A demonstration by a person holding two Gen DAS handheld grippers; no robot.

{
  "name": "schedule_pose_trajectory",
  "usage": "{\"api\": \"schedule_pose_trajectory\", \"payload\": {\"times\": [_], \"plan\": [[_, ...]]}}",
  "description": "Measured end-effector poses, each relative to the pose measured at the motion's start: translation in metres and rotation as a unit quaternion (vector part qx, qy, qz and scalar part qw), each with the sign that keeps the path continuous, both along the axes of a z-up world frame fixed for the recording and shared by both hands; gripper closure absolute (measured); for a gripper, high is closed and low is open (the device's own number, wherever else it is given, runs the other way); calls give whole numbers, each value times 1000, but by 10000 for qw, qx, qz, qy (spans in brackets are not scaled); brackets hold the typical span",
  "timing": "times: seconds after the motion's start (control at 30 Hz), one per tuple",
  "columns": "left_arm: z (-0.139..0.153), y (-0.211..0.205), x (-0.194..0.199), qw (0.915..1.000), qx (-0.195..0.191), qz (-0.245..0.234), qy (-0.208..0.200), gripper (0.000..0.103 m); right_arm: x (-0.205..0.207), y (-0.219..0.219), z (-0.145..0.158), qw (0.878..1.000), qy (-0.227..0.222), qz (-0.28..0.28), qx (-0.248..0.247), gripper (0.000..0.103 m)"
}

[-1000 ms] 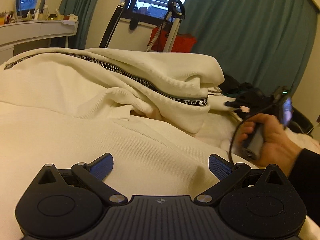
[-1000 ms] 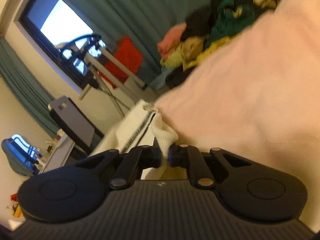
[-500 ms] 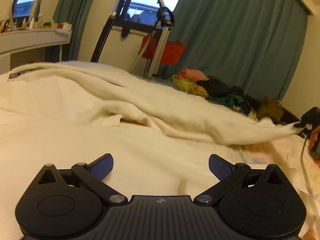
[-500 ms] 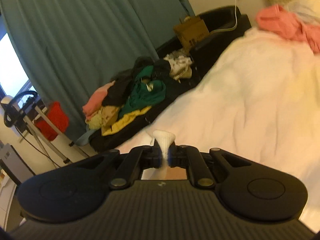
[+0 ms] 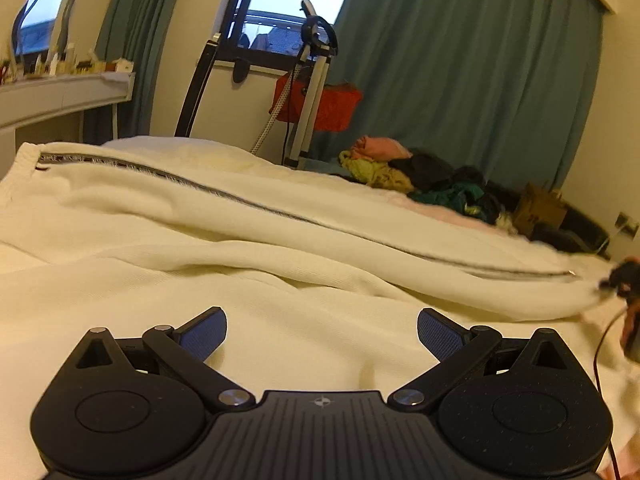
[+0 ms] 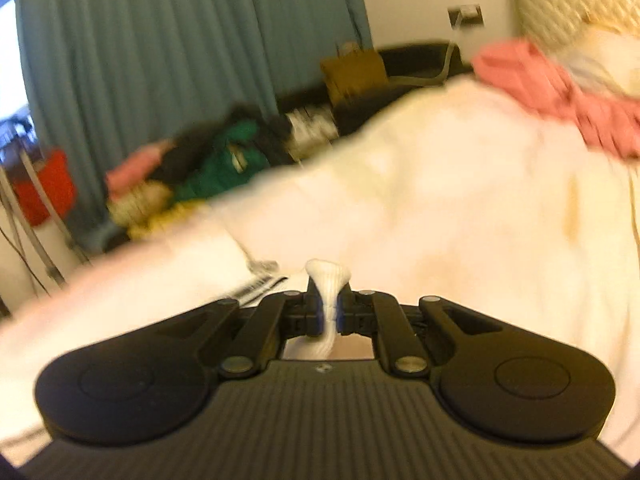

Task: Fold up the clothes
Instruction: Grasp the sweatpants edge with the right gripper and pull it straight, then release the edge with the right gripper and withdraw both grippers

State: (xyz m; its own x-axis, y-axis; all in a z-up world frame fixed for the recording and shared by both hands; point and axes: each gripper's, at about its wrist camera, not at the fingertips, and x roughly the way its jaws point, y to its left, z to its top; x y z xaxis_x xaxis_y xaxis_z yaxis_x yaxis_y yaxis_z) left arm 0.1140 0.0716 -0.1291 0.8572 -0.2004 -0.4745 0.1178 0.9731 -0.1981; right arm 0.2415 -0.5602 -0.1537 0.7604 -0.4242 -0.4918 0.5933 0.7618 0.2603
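Right gripper (image 6: 328, 312) clamped on cuff of cream garment (image 5: 280, 216) stretched across frame centre, left gripper (image 5: 322, 334) spread wide and empty at bottom: keep pull taut and level, lay sleeve flat before releasing.

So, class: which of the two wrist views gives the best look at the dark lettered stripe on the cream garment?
The left wrist view: the stripe runs in full along the stretched cream garment, from its ribbed end toward the far right. The right wrist view is blurred and shows only a short piece beside the right gripper.
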Motion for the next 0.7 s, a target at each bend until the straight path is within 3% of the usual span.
{"api": "schedule_pose_trajectory", "payload": {"times": [0.07,0.17,0.33,0.4,0.47,0.53,0.7], "plan": [[1,-3,-1,9999,101,-32,15,1,-5,-6,-25,9999,64,70,131,94],[1,-9,-2,9996,269,-80,-1,1,-4,-8,-34,9997,-57,143,214,93],[6,-18,-5,9985,514,-144,-127,1,-6,-6,-10,9992,45,318,243,87],[8,-20,-8,9976,632,-178,-240,1,-3,6,5,9978,430,492,-84,76],[9,-22,-10,9962,791,-163,-320,1,-8,20,22,9952,512,798,-238,38],[11,-22,-13,9962,788,-156,-322,1,-20,35,41,9931,365,1097,-220,24],[20,-15,-25,9978,579,-39,-307,1,-61,95,89,9822,122,1852,-293,24]]}}
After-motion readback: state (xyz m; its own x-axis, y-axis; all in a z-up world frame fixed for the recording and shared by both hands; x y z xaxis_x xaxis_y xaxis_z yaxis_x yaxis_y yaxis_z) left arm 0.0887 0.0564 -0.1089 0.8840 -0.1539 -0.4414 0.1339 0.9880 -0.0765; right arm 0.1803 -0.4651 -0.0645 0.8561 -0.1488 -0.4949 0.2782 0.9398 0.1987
